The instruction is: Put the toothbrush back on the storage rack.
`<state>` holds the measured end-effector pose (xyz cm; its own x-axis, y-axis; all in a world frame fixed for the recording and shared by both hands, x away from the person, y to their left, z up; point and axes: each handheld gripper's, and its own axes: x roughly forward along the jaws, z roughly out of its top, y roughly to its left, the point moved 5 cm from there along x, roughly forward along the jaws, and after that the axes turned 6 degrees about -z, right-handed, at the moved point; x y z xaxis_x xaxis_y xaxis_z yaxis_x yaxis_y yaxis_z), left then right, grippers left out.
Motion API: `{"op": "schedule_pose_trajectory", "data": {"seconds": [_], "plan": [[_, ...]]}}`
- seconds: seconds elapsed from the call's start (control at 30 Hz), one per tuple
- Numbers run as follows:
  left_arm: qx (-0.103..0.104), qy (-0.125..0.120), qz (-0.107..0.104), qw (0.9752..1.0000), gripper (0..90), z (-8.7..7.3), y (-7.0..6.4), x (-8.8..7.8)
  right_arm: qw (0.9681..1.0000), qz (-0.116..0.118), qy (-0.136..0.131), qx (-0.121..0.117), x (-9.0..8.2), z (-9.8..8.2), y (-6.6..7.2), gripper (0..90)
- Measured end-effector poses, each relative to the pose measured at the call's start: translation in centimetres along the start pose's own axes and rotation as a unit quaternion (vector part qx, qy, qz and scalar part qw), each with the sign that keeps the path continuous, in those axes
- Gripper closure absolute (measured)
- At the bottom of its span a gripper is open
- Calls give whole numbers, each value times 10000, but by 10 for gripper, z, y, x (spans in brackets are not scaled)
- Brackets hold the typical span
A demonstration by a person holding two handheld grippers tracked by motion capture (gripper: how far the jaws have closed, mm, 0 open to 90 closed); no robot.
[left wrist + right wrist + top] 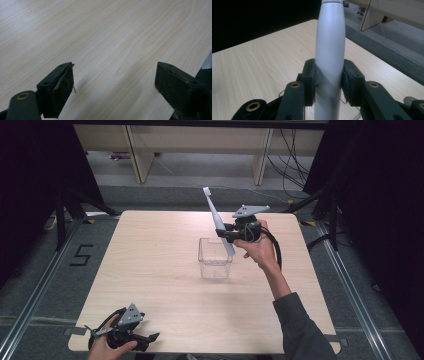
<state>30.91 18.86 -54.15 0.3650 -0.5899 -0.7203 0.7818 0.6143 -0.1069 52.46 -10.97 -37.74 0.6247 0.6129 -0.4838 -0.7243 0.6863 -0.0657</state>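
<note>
Here the right gripper [329, 75] clamps the electric toothbrush [329, 50] mid-handle; the left gripper [115, 82] gapes empty.

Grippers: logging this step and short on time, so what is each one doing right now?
Left gripper: open, nothing between its jaws, low over the table.
Right gripper: shut on the electric toothbrush, beside the clear container.

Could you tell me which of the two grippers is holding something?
The right gripper, above the clear box: its jaws clamp a white electric toothbrush. The left gripper, near the table's front edge, is open and empty.
</note>
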Motion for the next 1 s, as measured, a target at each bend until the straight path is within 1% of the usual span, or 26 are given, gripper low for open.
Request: {"op": "schedule_pose_trajectory", "data": {"seconds": [0.03, 0.07, 0.1, 0.17, 0.2, 0.23, 0.27, 0.3, 0.33, 0.37, 0.43, 0.47, 0.5, 0.53, 0.57, 0.6, 0.63, 0.67, 0.77, 0.8, 0.83, 0.87, 0.9, 0.93, 0.97, 1.0], "plan": [[-63, -64, -48, 9999, 153, 0, -2, 0, 9999, 56, 104, 35, 2, 0, 2, 670], [-63, -64, -48, 9999, 153, 0, -2, 0, 9999, 56, 104, 35, 2, 0, 2, 670], [-13, -16, -2, 10000, 153, 0, -1, 0, 9998, 104, 146, 58, 7, -1, 4, 669], [-21, -20, -2, 10000, 153, 0, -1, -1, 9999, 86, 99, 81, 11, -1, 5, 669], [-18, -20, -4, 10000, 153, 0, -1, -1, 9999, 91, 143, -13, 13, -1, 4, 669], [-24, -18, -5, 10000, 153, 0, -1, 0, 9997, 99, 224, 42, 19, -3, 6, 669], [-24, -18, -5, 10000, 153, 0, -1, 0, 9997, 99, 224, 42, 19, -3, 6, 669], [-29, -20, -3, 10000, 153, 0, -1, -1, 9995, 85, 292, -6, 24, -6, 5, 669], [-29, -20, -3, 10000, 153, 0, -1, -1, 9995, 85, 292, -6, 24, -6, 5, 669], [-41, -49, -9, 10000, 153, 0, -1, -1, 9991, 123, 400, 10, 28, -9, 7, 669], [-30, -30, 3, 10000, 153, 0, -1, -1, 9987, 113, 487, -22, 31, -11, 7, 669], [-29, -26, 4, 10000, 153, 0, -1, -1, 9990, 69, 444, -62, 34, -12, 7, 669], [-30, -36, -32, 10000, 153, 0, -2, -1, 9983, 111, 568, -24, 35, -13, 8, 669], [-30, -36, -32, 10000, 153, 0, -2, -1, 9984, 63, 553, -37, 37, -14, 8, 669], [-40, -51, -29, 10000, 153, 0, -2, -1, 9981, 101, 600, -81, 39, -15, 7, 669], [-24, -34, 3, 10000, 153, 0, -1, -1, 9975, 106, 698, 53, 39, -17, 8, 669], [-24, -34, 3, 10000, 153, 0, -1, -1, 9979, 93, 633, -51, 42, -18, 7, 669], [-44, -35, 4, 10000, 153, -1, -1, -1, 9970, 106, 769, -36, 42, -19, 9, 669], [-44, -29, 6, 10000, 153, -1, -1, -1, 9970, 87, 762, 25, 46, -22, 11, 670], [-41, -24, 6, 10000, 153, -1, -1, -1, 9966, 86, 812, -111, 47, -24, 10, 669], [-45, -58, -7, 10000, 153, -1, -1, -1, 9959, 158, 881, -97, 48, -25, 10, 669], [-25, -5, 10, 10000, 153, -1, -1, -2, 9959, 158, 881, -97, 48, -25, 10, 669], [-20, -3, 11, 10000, 153, -1, -1, -2, 9955, 101, 946, -3, 51, -29, 13, 669], [-19, -4, 10, 10000, 153, -1, -1, -2, 9947, 148, 1010, -122, 51, -30, 12, 669], [-15, -5, 11, 10000, 153, -1, -1, -2, 9952, 78, 969, -85, 54, -32, 12, 669], [-15, -5, 11, 10000, 153, -1, -1, -2, 9952, 78, 969, -85, 54, -32, 12, 669]]}}
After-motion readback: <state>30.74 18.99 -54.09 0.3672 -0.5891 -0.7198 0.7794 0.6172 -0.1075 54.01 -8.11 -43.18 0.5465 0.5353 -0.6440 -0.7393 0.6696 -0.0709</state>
